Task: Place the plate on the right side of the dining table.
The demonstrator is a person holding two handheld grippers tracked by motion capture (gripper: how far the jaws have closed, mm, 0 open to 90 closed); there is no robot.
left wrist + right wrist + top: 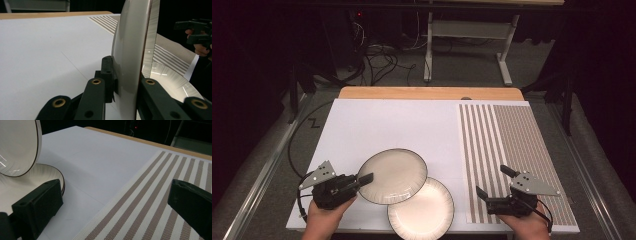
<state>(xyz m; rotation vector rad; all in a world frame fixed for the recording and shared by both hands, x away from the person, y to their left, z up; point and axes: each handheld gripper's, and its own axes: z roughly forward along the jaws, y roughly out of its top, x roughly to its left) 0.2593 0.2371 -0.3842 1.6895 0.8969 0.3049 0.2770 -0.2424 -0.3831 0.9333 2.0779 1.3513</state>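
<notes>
Nearest the high camera, two hands are coming in from the bottom edge, each holding one hand-held gripper. The left hand-held gripper (366, 177) is clamping the rim of the upper plate (394, 175), which is overlapping the lower plate (424, 210) lying flat on the white surface (377, 125); two plates in all. The right hand-held gripper (495, 183) is standing wide open with nothing between its jaws, over the one striped placemat (512, 145). No writing is showing anywhere.
</notes>
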